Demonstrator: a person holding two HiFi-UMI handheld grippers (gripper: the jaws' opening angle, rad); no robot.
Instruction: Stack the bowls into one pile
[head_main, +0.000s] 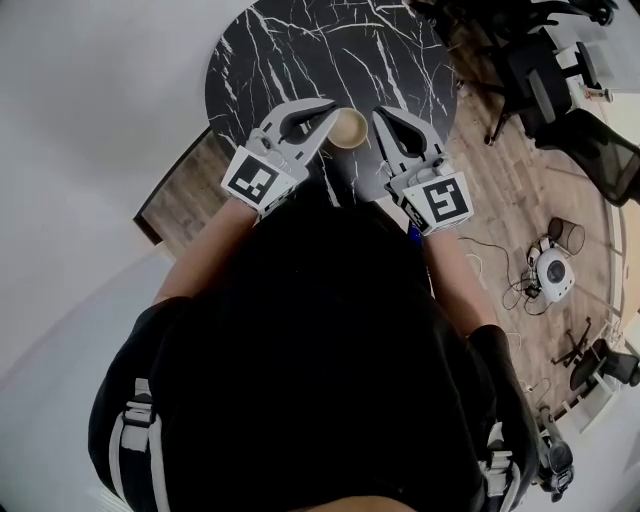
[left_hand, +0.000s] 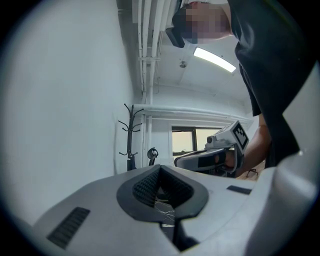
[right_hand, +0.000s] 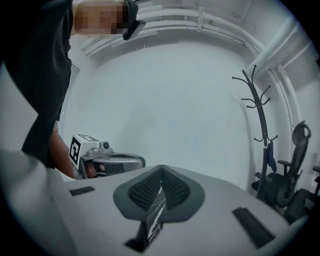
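Observation:
A tan bowl (head_main: 349, 128) sits on the round black marble table (head_main: 300, 50) near its front edge, seen from above; I cannot tell whether more bowls are nested in it. My left gripper (head_main: 332, 108) is just left of the bowl, its tip close to the rim. My right gripper (head_main: 380, 113) is just right of the bowl. In the left gripper view the left gripper (left_hand: 160, 167) has its pads meeting with nothing between them. In the right gripper view the right gripper (right_hand: 161, 167) is shut and empty too. Neither gripper view shows the bowl.
Black office chairs (head_main: 560, 90) stand on the wood floor to the right of the table. A white round device (head_main: 552, 272) with cables lies on the floor. A coat stand (right_hand: 260, 130) is by the white wall.

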